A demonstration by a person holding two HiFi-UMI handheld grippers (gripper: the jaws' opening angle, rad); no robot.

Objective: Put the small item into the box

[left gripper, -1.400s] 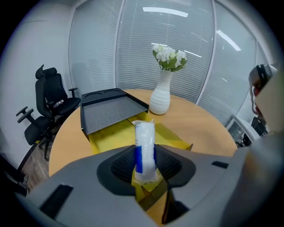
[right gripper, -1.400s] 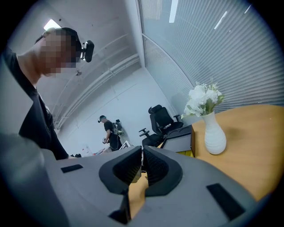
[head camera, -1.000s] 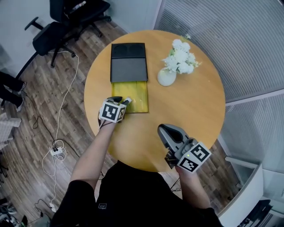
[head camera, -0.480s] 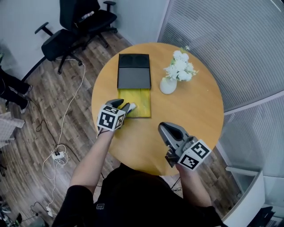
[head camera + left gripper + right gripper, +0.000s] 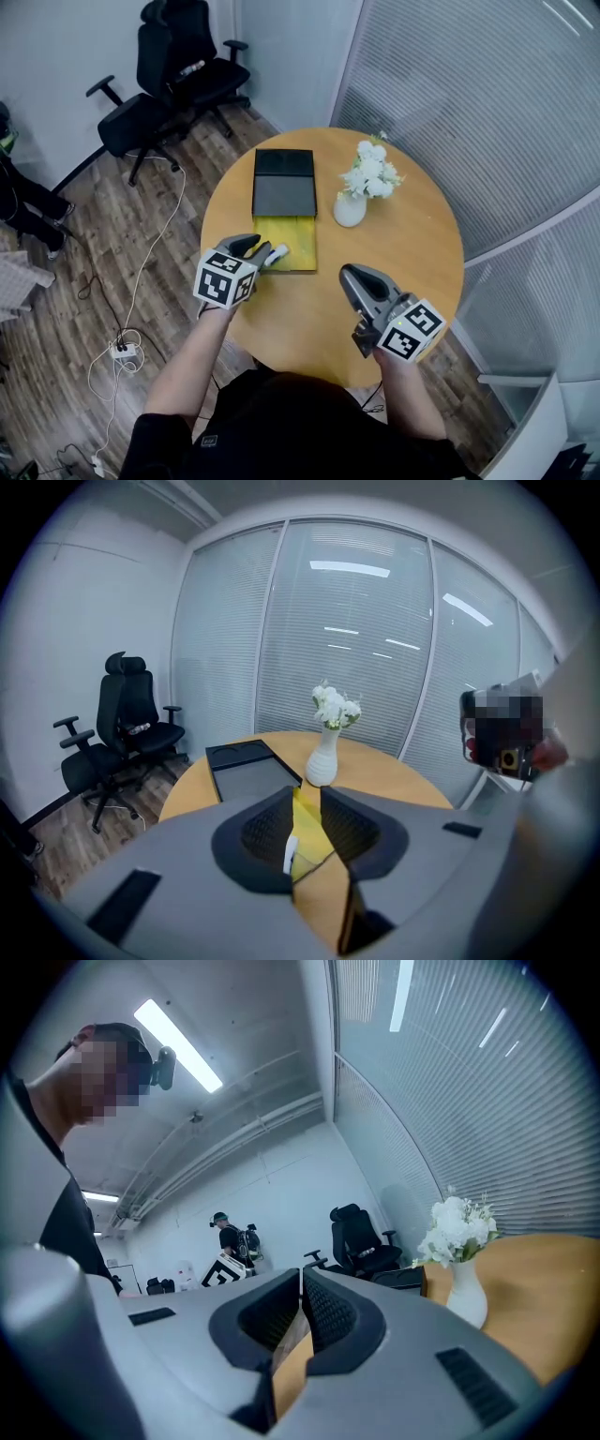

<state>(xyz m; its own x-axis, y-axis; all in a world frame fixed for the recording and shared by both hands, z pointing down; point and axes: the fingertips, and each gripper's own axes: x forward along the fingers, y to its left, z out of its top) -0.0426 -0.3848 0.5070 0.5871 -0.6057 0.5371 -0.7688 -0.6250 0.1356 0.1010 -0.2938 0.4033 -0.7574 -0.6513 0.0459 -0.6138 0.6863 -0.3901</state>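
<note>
A black box (image 5: 284, 184) lies open on the round wooden table (image 5: 412, 253), its yellow inside (image 5: 298, 236) nearest me. The small white item (image 5: 278, 251) lies in the yellow part, near its left side. My left gripper (image 5: 255, 249) hovers above the box's near left corner, apart from the item. Its jaws have just been closing, a gap remains and nothing is between them. In the left gripper view, the item (image 5: 291, 852) and yellow inside (image 5: 307, 810) show through the left gripper (image 5: 305, 795). My right gripper (image 5: 352, 275) is shut and empty over the table's near side.
A white vase (image 5: 351, 209) of white flowers stands right of the box, also seen as the vase (image 5: 322, 757) and the vase (image 5: 466, 1294). Black office chairs (image 5: 178, 80) stand beyond the table. A cable and power strip (image 5: 120, 349) lie on the floor to the left. Blinds line the right.
My left gripper has lifted away from the yellow inside and drawn back toward me, leaving the white item lying there. The right gripper has risen slightly. The head view now takes in more room.
</note>
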